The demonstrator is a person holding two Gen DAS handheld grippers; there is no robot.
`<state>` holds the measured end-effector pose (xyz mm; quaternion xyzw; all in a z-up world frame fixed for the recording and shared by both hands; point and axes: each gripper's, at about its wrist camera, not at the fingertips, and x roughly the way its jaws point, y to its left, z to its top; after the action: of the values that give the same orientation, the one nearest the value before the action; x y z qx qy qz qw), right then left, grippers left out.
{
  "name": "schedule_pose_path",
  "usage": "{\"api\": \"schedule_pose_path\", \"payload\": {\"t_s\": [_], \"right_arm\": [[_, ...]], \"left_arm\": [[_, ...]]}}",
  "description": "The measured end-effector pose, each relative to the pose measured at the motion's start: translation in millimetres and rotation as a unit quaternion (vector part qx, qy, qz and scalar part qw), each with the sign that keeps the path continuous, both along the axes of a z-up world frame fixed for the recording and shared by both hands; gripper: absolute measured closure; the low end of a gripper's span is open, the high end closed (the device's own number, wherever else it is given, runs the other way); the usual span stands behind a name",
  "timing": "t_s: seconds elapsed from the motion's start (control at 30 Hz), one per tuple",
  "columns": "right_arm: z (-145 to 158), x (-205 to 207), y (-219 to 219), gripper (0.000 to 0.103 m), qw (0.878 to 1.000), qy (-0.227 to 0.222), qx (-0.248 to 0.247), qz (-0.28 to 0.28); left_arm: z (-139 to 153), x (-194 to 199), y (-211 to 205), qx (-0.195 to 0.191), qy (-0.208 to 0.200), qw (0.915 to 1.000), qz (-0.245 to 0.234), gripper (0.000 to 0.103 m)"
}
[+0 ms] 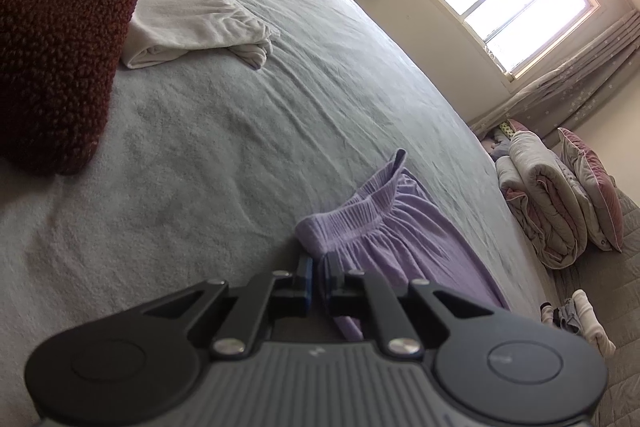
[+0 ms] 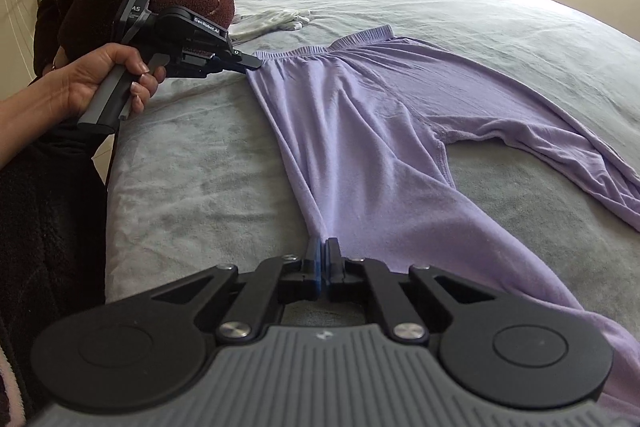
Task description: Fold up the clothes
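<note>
Both tongs were clamped on my lilac trousers (image 2: 360,131), spread flat on the grey bed (image 2: 192,195): left tongs (image 2: 250,63) pinched the waistband's near corner, right tongs (image 2: 323,249) bit the near leg's edge. White garment (image 1: 192,23) lay far left.
</note>
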<state>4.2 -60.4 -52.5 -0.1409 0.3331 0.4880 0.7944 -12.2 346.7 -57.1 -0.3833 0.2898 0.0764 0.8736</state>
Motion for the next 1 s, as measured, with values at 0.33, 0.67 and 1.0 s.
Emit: {"api": "schedule_pose_path", "payload": {"t_s": [0.33, 0.67, 1.0], "right_arm": [[-3.2, -6.0, 2.3, 0.1, 0.998, -0.046, -0.015, 0.033], [0.0, -13.1, 9.4, 0.091, 0.997, -0.053, -0.017, 0.054], [2.9, -0.5, 25.9, 0.064, 0.997, -0.063, 0.033, 0.025]], "left_arm": [[-10.9, -6.4, 14.3, -0.07, -0.01, 0.9974, -0.007, 0.102], [-25.9, -14.4, 26.9, -0.093, -0.004, 0.9956, -0.012, 0.101], [-14.9, -10.3, 22.2, -0.065, -0.004, 0.9978, -0.007, 0.091]]}}
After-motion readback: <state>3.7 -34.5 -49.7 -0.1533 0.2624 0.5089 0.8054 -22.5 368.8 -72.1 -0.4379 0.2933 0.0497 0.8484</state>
